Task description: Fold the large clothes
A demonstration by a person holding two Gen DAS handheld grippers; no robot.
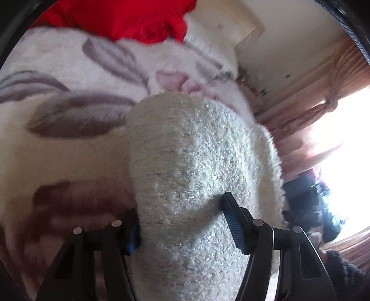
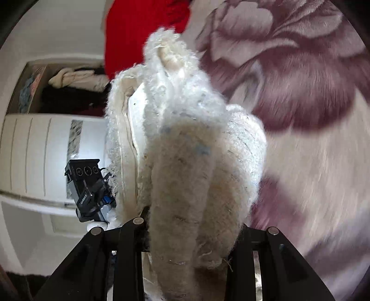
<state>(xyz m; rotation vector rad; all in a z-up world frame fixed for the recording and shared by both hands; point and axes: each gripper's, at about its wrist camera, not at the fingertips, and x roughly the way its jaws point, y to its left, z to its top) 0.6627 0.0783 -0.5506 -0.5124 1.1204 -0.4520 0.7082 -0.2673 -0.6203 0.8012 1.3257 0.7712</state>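
Note:
A thick white fuzzy garment [image 1: 196, 162] with glittery threads is bunched between the fingers of my left gripper [image 1: 182, 229], whose blue pads press into it on both sides. In the right wrist view the same garment [image 2: 185, 150] rises as a crumpled bundle from my right gripper [image 2: 192, 222], which is shut on it; the fabric hides the fingertips. The garment hangs over a plush floral blanket [image 1: 69, 69]. My left gripper [image 2: 85, 189] also shows at the left of the right wrist view, at the garment's edge.
The blanket [image 2: 300, 92] with purple flowers covers the bed. A red cloth [image 1: 129, 16] lies at its far end. Pink curtains [image 1: 312, 104] and a bright window [image 1: 346, 150] stand to the right. A white cabinet [image 2: 34, 150] and a shelf of clothes [image 2: 69, 88] are at the left.

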